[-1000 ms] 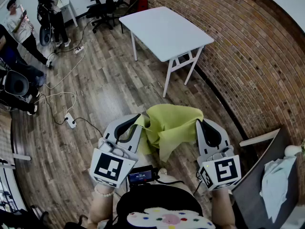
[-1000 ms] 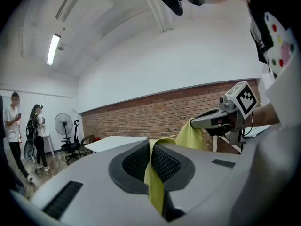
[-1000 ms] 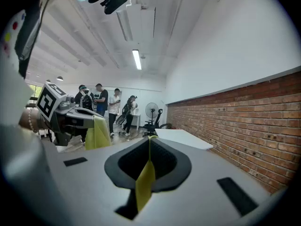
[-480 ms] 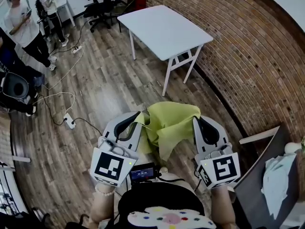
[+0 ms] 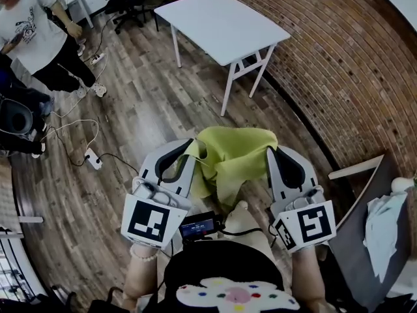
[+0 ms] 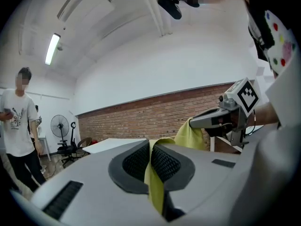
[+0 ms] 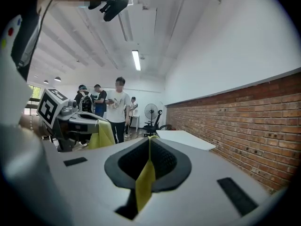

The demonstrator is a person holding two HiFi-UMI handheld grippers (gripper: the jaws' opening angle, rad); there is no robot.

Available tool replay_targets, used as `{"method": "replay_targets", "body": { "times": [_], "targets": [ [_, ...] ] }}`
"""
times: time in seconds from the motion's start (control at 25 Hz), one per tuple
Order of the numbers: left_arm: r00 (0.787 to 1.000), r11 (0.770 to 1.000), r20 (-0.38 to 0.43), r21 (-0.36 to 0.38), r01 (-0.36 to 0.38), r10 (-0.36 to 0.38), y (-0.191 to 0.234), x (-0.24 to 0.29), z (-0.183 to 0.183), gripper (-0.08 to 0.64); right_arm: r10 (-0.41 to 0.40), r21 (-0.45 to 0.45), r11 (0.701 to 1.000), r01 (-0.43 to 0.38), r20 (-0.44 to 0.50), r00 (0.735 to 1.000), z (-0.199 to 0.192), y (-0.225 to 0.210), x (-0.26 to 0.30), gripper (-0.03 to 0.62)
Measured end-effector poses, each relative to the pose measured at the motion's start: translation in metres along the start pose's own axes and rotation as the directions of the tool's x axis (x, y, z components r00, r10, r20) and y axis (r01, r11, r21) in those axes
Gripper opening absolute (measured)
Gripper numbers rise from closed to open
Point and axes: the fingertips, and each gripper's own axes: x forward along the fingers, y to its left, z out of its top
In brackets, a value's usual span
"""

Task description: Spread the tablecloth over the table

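A yellow-green tablecloth (image 5: pixel 233 155) hangs bunched between my two grippers, above the wood floor. My left gripper (image 5: pixel 191 154) is shut on one edge of the tablecloth (image 6: pixel 153 182), which is pinched between its black pads. My right gripper (image 5: pixel 269 151) is shut on the other edge of the tablecloth (image 7: pixel 145 182). The white folding table (image 5: pixel 221 26) stands some way ahead against the brick wall, bare on top. From the right gripper view the table (image 7: pixel 184 138) shows low at the middle right; from the left gripper view the table (image 6: pixel 110 144) peeks over the jaws.
A brick wall (image 5: pixel 339 64) runs along the right. A grey desk (image 5: pixel 355 240) with white paper stands at the lower right. A person (image 5: pixel 45 41) stands at the upper left, with cables and a power strip (image 5: pixel 90 158) on the floor. Office chairs (image 5: pixel 130 2) and a fan (image 6: pixel 59 126) stand at the back.
The table has come slightly nearer in the head view. The person at the upper left has moved closer. Both grippers keep their hold on the cloth.
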Motion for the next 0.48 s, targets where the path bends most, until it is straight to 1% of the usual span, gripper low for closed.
{"method": "replay_targets", "body": {
  "times": [0.16,0.28,0.36,0.48],
  "targets": [
    [1.0,1.0,0.004,-0.005,0.004,-0.004,0.0,0.01,-0.001,0.015,0.004,-0.003,1.0,-0.004,0.003,1.0,-0.001,-0.005,0.003,0.034],
    [1.0,1.0,0.014,0.001,-0.002,0.002,-0.001,0.027,0.002,0.014,0.014,-0.008,1.0,-0.014,0.012,1.0,-0.001,-0.021,0.012,0.034],
    [1.0,1.0,0.014,-0.005,-0.016,0.016,0.0,0.041,0.002,0.015,0.026,-0.013,1.0,-0.026,0.015,1.0,-0.003,-0.036,0.022,0.034],
    [0.998,0.998,-0.002,0.001,-0.056,0.056,0.006,0.066,0.001,0.015,0.058,-0.02,0.998,-0.058,0.014,0.998,-0.007,-0.064,0.04,0.034]
  ]
}}
